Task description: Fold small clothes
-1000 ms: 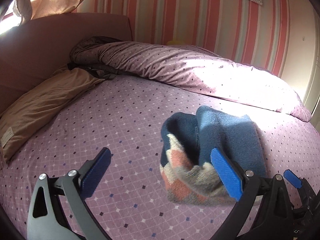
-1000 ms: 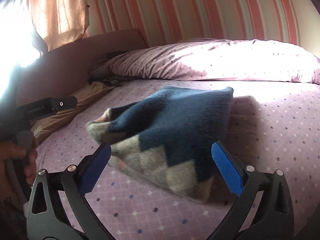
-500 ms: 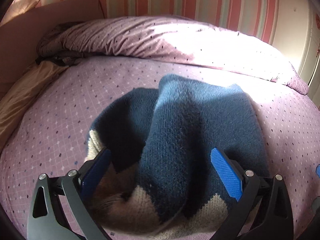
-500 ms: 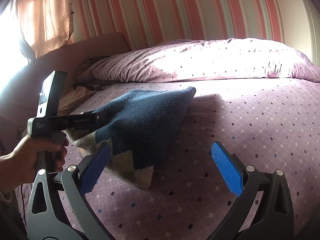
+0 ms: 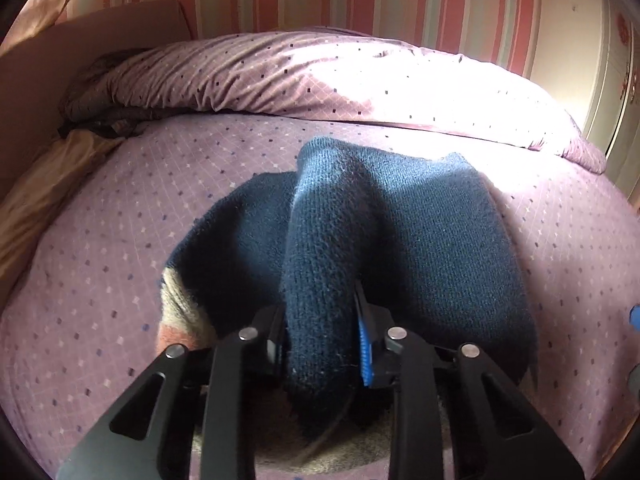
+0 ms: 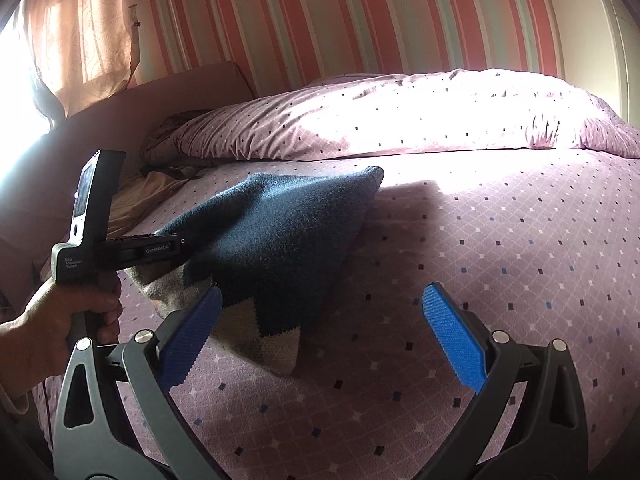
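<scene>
A small navy knit sweater (image 5: 408,240) with a grey, cream and pink diamond band lies bunched on the purple bed sheet (image 5: 100,280). My left gripper (image 5: 320,340) is shut on a raised fold of its navy part. In the right wrist view the sweater (image 6: 276,248) rises like a tent from where the left gripper's body (image 6: 132,252) holds it. My right gripper (image 6: 320,336) is open and empty, low over the sheet just right of the sweater's lower edge.
A rolled purple duvet (image 6: 400,120) lies along the back of the bed. A tan cloth (image 5: 36,192) and a dark garment (image 5: 108,120) lie at the left by the headboard (image 6: 120,120). The striped wall (image 6: 360,20) is behind.
My left gripper has closed on the sweater's fold; it was open around it before. My right gripper has drawn back to the right, away from the sweater.
</scene>
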Available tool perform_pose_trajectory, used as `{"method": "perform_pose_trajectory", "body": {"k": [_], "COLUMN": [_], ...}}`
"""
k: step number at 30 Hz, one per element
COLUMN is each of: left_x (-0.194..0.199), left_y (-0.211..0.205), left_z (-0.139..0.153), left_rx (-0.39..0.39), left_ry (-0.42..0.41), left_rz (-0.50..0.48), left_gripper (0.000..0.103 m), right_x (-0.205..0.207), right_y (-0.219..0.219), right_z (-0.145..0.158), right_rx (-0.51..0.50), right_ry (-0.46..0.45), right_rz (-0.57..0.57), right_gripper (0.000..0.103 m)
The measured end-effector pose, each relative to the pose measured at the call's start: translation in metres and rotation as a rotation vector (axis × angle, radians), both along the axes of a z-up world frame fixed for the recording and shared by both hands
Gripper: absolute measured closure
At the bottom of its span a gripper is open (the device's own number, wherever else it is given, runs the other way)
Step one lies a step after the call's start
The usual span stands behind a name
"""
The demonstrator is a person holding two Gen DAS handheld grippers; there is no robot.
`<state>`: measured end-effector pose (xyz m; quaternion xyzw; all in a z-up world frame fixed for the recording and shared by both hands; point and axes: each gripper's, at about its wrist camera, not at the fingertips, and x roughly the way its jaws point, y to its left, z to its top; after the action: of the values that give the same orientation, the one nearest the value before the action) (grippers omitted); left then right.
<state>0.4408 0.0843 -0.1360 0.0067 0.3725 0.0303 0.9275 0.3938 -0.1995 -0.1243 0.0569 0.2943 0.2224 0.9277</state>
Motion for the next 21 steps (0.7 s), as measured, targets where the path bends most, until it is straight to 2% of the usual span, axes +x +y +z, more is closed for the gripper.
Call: {"method": "perform_pose_trajectory", "body": {"k": [4, 6, 7, 10, 11, 12, 13, 14, 15, 17, 21], "left_x": [-0.022, -0.019, -0.018, -0.023, -0.023, -0.023, -0.023, -0.023, -0.021, -0.021, -0.030], "left_y": [0.015, 0.024, 0.027, 0.020, 0.020, 0.024, 0.032, 0.043, 0.052, 0.063, 0.056], "left_z": [0.011, -0.006, -0.016, -0.027, -0.030, -0.032, -0.034, -0.037, -0.039, -0.040, -0.030], "left_rx": [0.095, 0.106, 0.103, 0.184, 0.194, 0.193, 0.177, 0.136, 0.087, 0.011, 0.052], "left_ry": [-0.062, 0.001, 0.020, -0.016, -0.021, -0.027, -0.036, -0.040, -0.029, -0.025, -0.058], "left_rz": [0.064, 0.062, 0.054, 0.034, 0.041, 0.068, 0.118, 0.158, 0.172, 0.165, 0.113], "left_gripper": [0.078, 0.078, 0.078, 0.072, 0.062, 0.040, 0.026, 0.008, 0.002, 0.002, 0.002], "right_x": [0.004, 0.013, 0.019, 0.040, 0.046, 0.052, 0.056, 0.058, 0.059, 0.059, 0.046], "right_y": [0.019, 0.037, 0.048, 0.080, 0.089, 0.097, 0.100, 0.099, 0.097, 0.094, 0.087], "right_z": [0.011, 0.009, 0.004, -0.022, -0.034, -0.049, -0.061, -0.069, -0.073, -0.074, -0.056], "right_rx": [-0.024, -0.053, -0.082, -0.180, -0.226, -0.273, -0.300, -0.309, -0.297, -0.282, -0.271], "right_ry": [-0.026, -0.018, -0.005, 0.089, 0.132, 0.186, 0.222, 0.235, 0.247, 0.257, 0.212], "right_rz": [-0.009, -0.019, -0.029, -0.061, -0.069, -0.067, -0.072, -0.079, -0.074, -0.067, -0.074], "right_gripper": [0.003, 0.003, 0.003, 0.003, 0.003, 0.003, 0.003, 0.003, 0.003, 0.003, 0.003]}}
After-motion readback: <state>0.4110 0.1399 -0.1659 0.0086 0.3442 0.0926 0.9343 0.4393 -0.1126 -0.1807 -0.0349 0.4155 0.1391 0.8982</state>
